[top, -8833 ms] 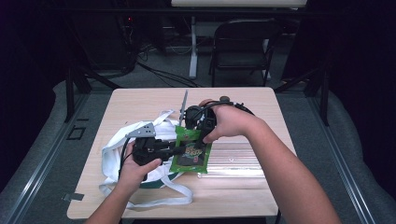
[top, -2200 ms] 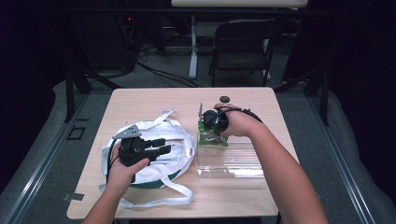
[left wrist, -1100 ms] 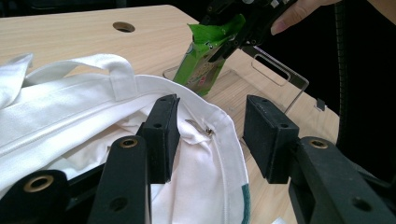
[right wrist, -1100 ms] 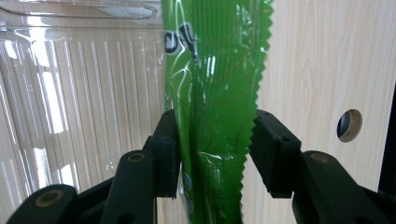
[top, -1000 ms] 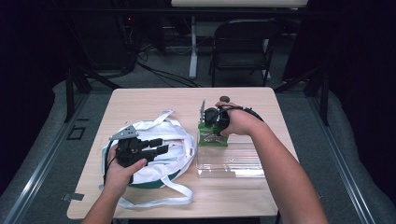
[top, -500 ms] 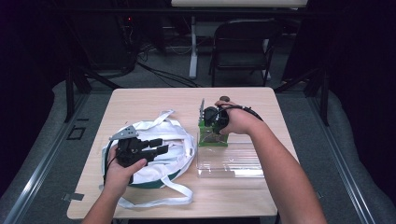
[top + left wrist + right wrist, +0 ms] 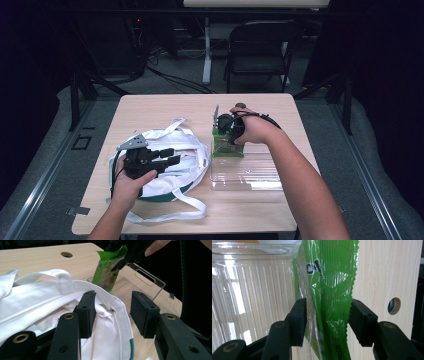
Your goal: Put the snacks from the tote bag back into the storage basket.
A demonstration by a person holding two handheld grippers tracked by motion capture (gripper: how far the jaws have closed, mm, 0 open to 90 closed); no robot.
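A green snack packet [image 7: 225,147] [image 7: 106,275] [image 7: 329,285] stands upright at the far left end of a clear plastic tray [image 7: 250,175] [image 7: 249,290]. My right gripper [image 7: 222,134] [image 7: 327,320] comes down over the packet's top, open, one jaw on each side of it. A white tote bag [image 7: 185,155] [image 7: 37,297] with green trim lies crumpled on the left of the table. My left gripper [image 7: 172,156] [image 7: 112,312] hovers open above the bag's rim, and a small zip pull lies between its jaws.
The wooden table [image 7: 160,110] has a round cable hole [image 7: 66,254] [image 7: 394,306] near its far edge. The bag's long straps [image 7: 170,215] trail toward the front edge. A black folding chair [image 7: 260,45] stands beyond the table.
The right gripper has carried the green packet from beside the bag over to the tray's far left end. The left gripper has drawn back to the left over the bag.
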